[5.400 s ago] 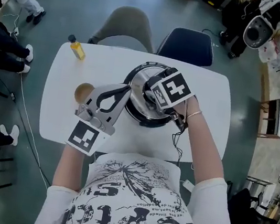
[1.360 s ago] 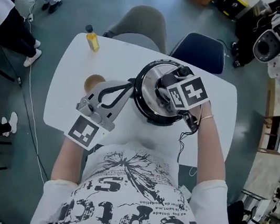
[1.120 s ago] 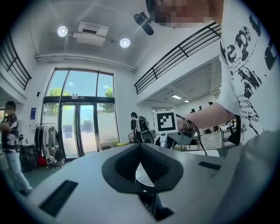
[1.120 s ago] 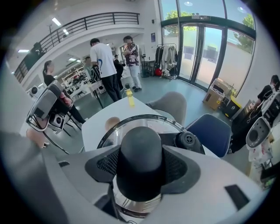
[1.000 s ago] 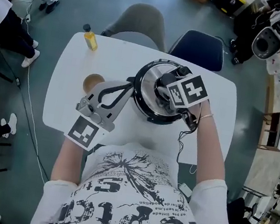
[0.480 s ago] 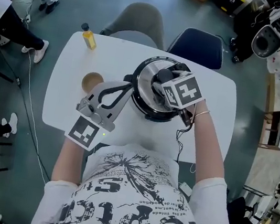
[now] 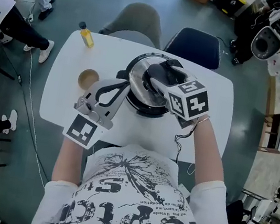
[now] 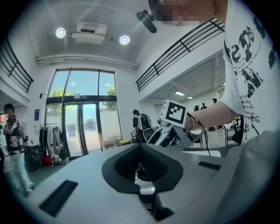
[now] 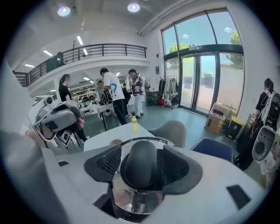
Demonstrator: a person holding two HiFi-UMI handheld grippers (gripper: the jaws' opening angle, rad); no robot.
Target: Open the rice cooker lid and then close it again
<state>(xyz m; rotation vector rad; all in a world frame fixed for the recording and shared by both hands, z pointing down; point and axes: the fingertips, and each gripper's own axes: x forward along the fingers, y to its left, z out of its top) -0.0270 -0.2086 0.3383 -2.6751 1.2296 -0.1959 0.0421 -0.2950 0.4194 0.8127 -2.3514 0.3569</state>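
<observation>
A black rice cooker (image 7: 153,110) stands mid-table. Its steel lid (image 7: 136,79) is lifted off the pot and tilted, and the pot's dark rim shows under the near edge. My right gripper (image 7: 161,77) is shut on the lid's black knob (image 7: 157,70). In the right gripper view the knob (image 9: 139,162) fills the gap between the pads, with the lid's rim (image 9: 144,140) behind. My left gripper (image 7: 126,84) points level at the cooker's left side, its tips drawn together beside the side handle (image 7: 121,73). Whether the tips pinch that handle is hidden.
On the white table (image 7: 214,97) are a yellow bottle (image 7: 85,36) at the far left and a brown cup (image 7: 87,78) left of the cooker. A cable (image 7: 182,140) runs off the near edge. Two chairs (image 7: 140,23) (image 7: 196,45) stand behind. People stand at the left (image 7: 16,24).
My right gripper has risen and tipped with the knob in it, so the lid has come off the pot and tilted. The left gripper has shifted slightly beside the cooker.
</observation>
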